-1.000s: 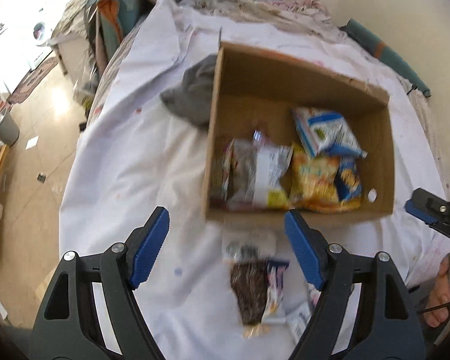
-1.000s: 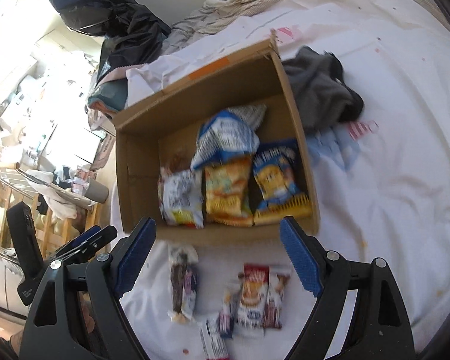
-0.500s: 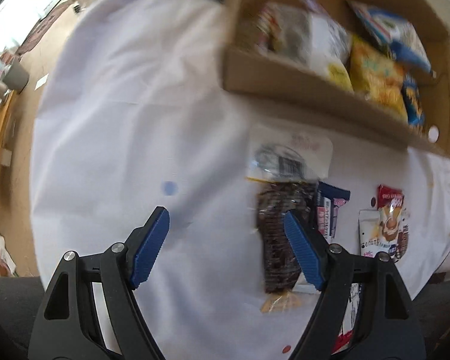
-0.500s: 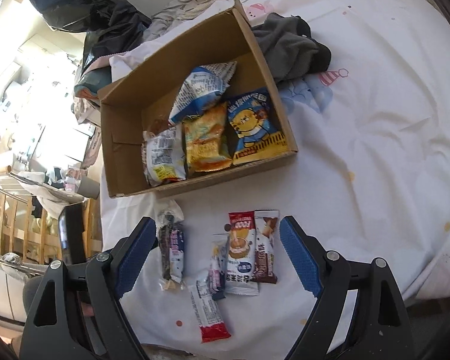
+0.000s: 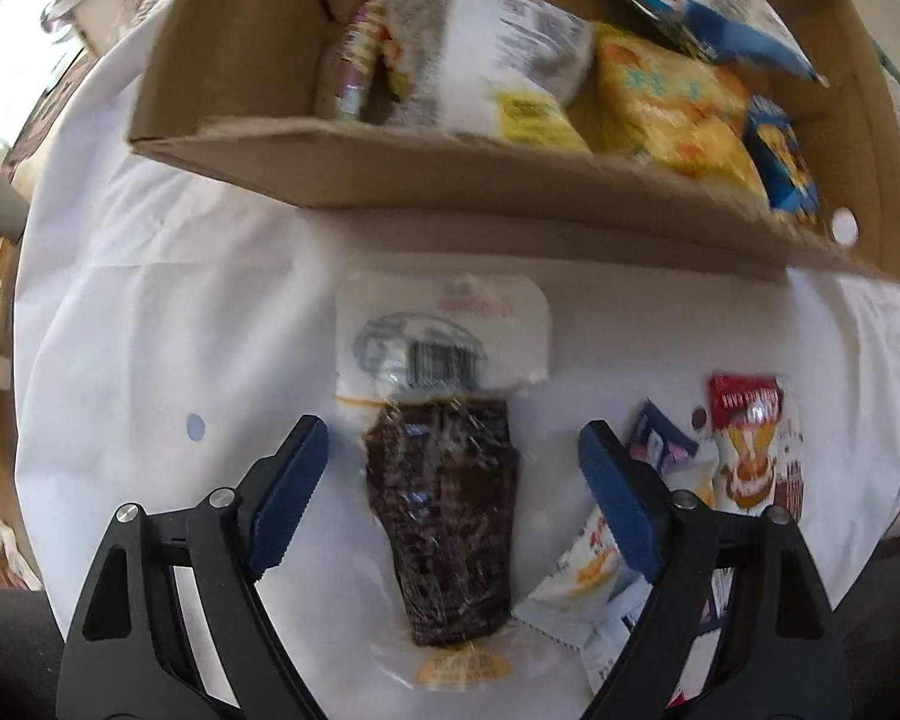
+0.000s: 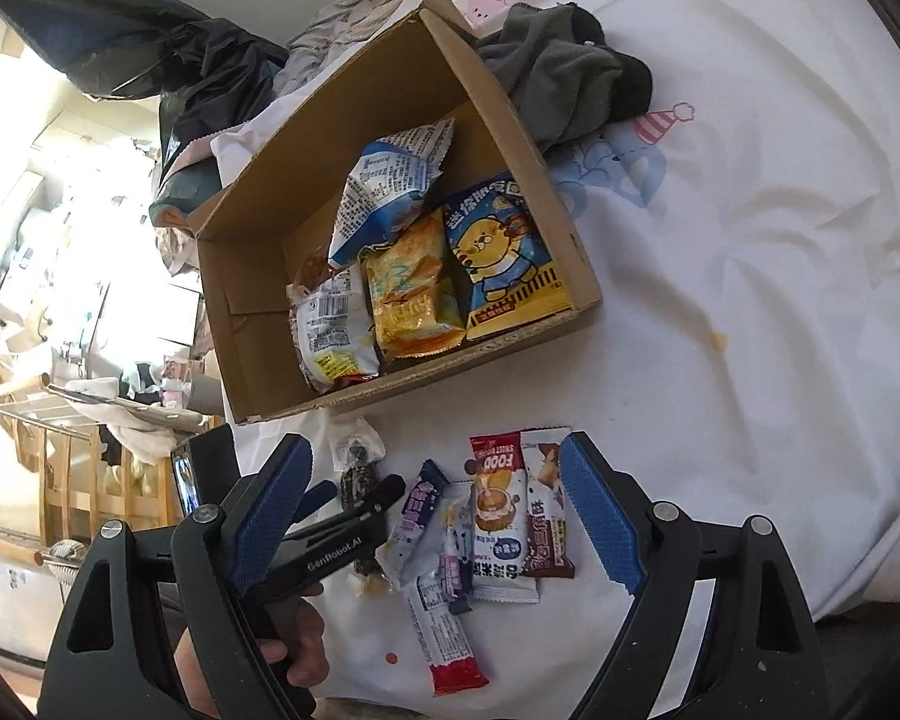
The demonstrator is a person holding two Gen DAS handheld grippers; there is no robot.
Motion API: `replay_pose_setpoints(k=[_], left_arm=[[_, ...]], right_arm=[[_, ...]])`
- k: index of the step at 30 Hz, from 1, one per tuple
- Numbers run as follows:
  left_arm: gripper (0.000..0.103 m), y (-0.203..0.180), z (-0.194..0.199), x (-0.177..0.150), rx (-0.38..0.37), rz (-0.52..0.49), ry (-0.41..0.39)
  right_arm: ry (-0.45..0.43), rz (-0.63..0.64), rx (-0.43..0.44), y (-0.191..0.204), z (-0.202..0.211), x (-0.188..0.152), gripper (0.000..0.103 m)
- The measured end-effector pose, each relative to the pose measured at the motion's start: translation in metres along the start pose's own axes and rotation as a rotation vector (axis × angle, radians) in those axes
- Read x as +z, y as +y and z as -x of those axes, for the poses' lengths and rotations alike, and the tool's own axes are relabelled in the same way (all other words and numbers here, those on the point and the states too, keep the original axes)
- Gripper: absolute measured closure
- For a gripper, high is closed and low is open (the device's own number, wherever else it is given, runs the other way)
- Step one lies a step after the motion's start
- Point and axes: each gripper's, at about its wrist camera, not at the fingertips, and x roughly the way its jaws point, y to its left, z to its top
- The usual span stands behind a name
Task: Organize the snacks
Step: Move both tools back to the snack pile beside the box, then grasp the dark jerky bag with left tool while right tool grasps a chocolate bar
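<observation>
Left claw is held open astride the dark snack packet; right claw is open too. Several bags are already boxed; small packets remain on the bed.

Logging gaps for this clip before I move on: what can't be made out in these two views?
- Left wrist: print on the bags in the cardboard box is motion-blurred.
- Left wrist: the small packets are partly behind the left gripper finger.
- Right wrist: the dark snack pack is mostly covered by the left gripper, so contact is unclear.
- Right wrist: the room at left is overexposed.
</observation>
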Motion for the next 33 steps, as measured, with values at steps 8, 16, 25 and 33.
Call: replay_pose_setpoints(k=[8, 16, 25, 33], left_arm=[[0.02, 0.009, -0.009, 0.012, -0.012, 0.098, 0.006], [0.042, 0.001, -0.013, 0.004, 0.037, 0.062, -0.001], [0.045, 0.014, 0.032, -0.004, -0.02, 0.083, -0.053], [0.045, 0.029, 0.122, -0.025, -0.071, 0.019, -0.242]], right_arm=[[0.032, 0.034, -0.014, 0.007, -0.013, 0.001, 0.016], [0.036, 0.036, -0.03, 0.008, -0.015, 0.001, 0.016], [0.038, 0.017, -0.052, 0.002, -0.015, 0.0, 0.016], [0.128, -0.004, -0.196, -0.013, -0.033, -0.008, 0.043]])
